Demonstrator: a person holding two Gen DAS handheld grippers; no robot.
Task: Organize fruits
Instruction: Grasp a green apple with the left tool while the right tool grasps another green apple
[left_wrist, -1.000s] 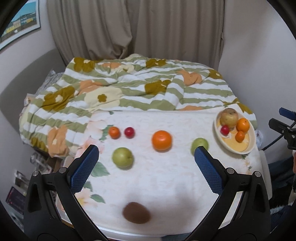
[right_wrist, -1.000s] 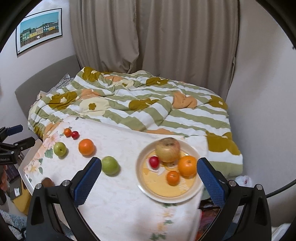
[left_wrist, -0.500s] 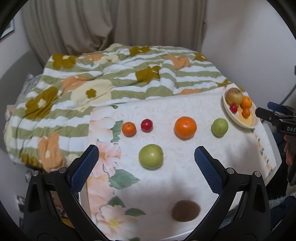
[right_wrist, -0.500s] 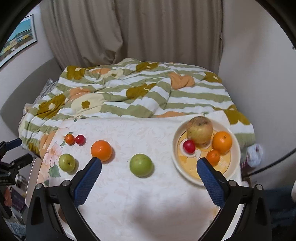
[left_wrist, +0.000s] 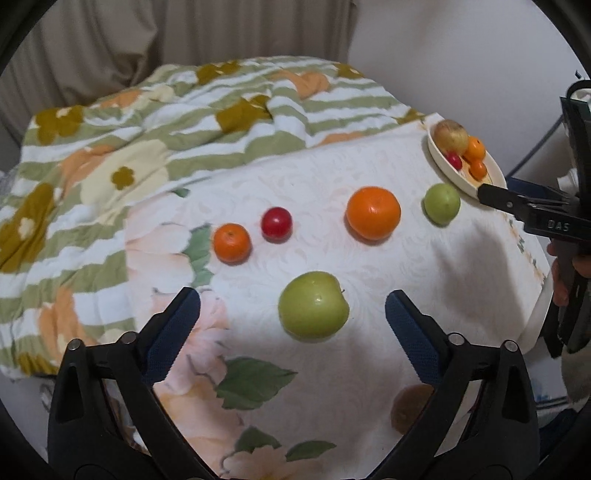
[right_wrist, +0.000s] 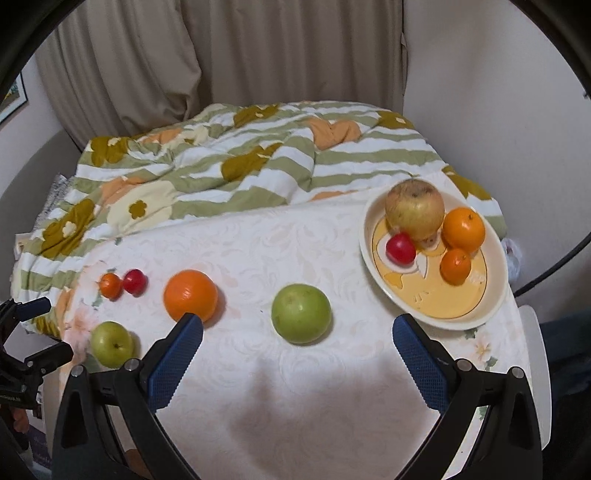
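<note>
1. Fingers of the left gripper are spread wide and hold nothing. Compared with a second ago this gripper has come lower and more to the left side of the surface, so the near green apple now sits just in front of the gap between the fingers, a little right of its middle.
2. Fingers of the right gripper are also spread and empty. This gripper has turned from the plate toward the second green apple, which is now nearly centred before the gap.
3. I judge that each gripper has chosen one green apple to pick, and no loose fruit is moved yet.
4. Both apples are nearly round, so there is no real long axis. The near green apple shows its stem pit upward and a short stem at its upper right. On the second one I cannot tell the stem clearly.
5. Farther out lie the big orange, the red fruit and the small orange, the last two close together.
6. A brown fruit lies at the near edge, partly hidden behind the left gripper's right finger.
7. The plate stands at the right end and already carries four fruits.
</note>
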